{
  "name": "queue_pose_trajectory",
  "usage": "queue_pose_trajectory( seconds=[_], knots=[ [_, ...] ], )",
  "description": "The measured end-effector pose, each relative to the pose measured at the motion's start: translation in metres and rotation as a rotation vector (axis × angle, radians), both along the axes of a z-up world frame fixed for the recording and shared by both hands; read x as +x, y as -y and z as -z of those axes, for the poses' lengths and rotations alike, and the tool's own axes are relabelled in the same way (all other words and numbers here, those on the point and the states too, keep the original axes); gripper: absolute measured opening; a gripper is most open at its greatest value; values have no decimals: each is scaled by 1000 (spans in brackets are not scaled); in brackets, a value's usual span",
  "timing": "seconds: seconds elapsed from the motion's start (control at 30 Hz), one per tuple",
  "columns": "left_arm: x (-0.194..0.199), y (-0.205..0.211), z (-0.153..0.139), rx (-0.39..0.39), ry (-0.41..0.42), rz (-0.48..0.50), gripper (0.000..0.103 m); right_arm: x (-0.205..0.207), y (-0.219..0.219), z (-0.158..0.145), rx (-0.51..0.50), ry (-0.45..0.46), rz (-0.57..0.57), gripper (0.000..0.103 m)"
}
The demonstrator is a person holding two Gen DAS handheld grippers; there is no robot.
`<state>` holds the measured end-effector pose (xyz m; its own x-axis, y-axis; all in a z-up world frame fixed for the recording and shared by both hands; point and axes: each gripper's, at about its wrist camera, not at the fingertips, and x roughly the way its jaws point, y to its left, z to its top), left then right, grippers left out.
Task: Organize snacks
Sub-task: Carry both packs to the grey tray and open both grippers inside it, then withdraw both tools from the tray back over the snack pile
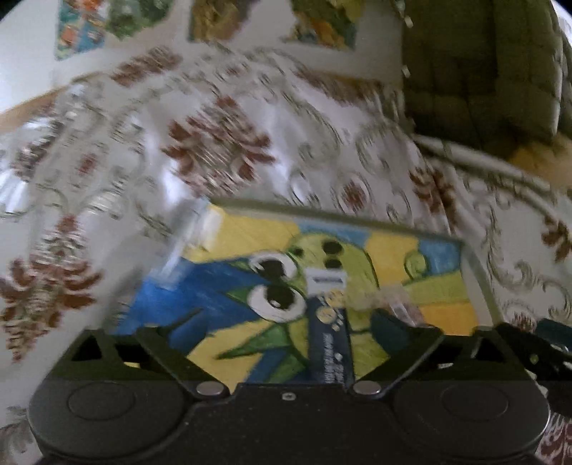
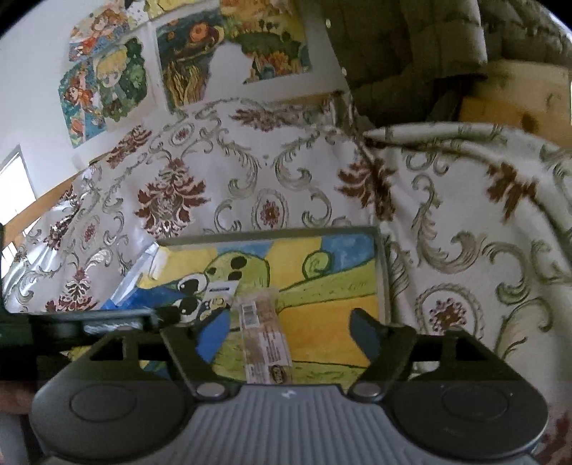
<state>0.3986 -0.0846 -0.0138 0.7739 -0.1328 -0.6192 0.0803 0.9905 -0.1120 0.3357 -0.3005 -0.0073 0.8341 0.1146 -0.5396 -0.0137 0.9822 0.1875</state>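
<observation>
My left tool (image 1: 286, 325) and right tool (image 2: 264, 322) both gape wide, empty. I'd lower the right squarely over the tan snack bar (image 2: 262, 332), low centre, then squeeze.

Left gripper (image 1: 286, 332): fingers (image 1: 168, 343) spread wide apart, low in the view, nothing between them.
Painted tray (image 1: 379, 257): just beyond the fingers, showing a green cartoon figure with big eyes on yellow and blue; grey rim along its far and right edges.
Dark blue snack packet (image 1: 330, 332): lies lengthwise on the tray, between the fingers, with a white label at its far end.
Clear-wrapped snack (image 1: 389, 298): just right of the packet on the tray, blurred.
Desk (image 1: 221, 136): covered in a white cloth with brown floral and grey scroll pattern, smeared by motion.
Olive quilted cushion (image 1: 479, 68): upper right.
Colourful pictures (image 1: 82, 25): on the white wall at top.
</observation>
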Motion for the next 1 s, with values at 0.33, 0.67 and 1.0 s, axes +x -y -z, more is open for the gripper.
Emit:
queue_pose_trajectory(
  seconds=[0.33,0.67,1.0],
  knots=[
    [-83,-40,-45,-93,88,-84,102,-59,-12,-45,-69,147,37,103],
    [-188,-64,-50,-61,114,-149,102,-133,-36,-59,-96,200,18,103],
    [-276,-82,-28,-29,91,-102,102,-222,-66,-50,-183,169,-26,103]
  ],
)
